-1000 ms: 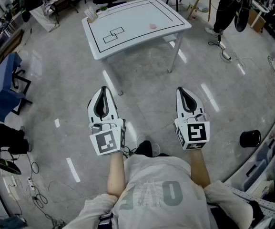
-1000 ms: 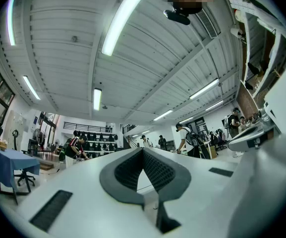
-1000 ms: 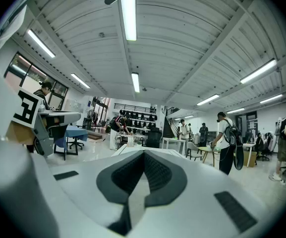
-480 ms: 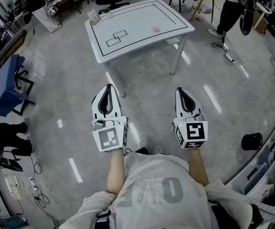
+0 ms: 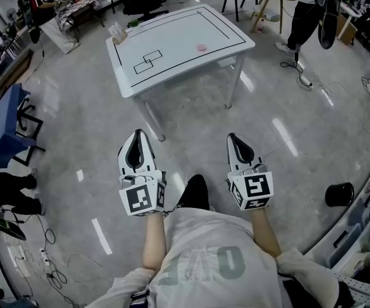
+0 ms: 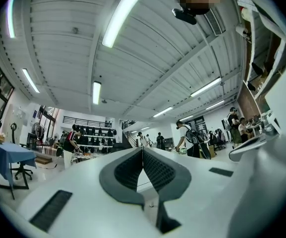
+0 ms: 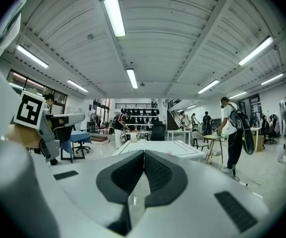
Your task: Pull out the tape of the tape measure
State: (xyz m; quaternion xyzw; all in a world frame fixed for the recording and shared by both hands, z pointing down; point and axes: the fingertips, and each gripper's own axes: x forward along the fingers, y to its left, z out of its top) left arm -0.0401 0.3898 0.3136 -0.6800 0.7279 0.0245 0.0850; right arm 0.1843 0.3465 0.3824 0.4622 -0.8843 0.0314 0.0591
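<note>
A small pink object, possibly the tape measure, lies on the white table far ahead; it is too small to tell. Both grippers are held over the floor in front of the person, well short of the table. My left gripper is shut with nothing between its jaws, and its pads meet in the left gripper view. My right gripper is likewise shut and empty, seen closed in the right gripper view, where the table stands straight ahead.
Black rectangles are drawn on the tabletop, and a small card stand sits at its far left corner. A person stands at the upper right. A black bucket is on the floor at right, a blue-covered desk at left, and cables at lower left.
Both grippers have sunk a little and come closer to the person's body. Both stay shut and empty. The table sits slightly further left in the head view.
</note>
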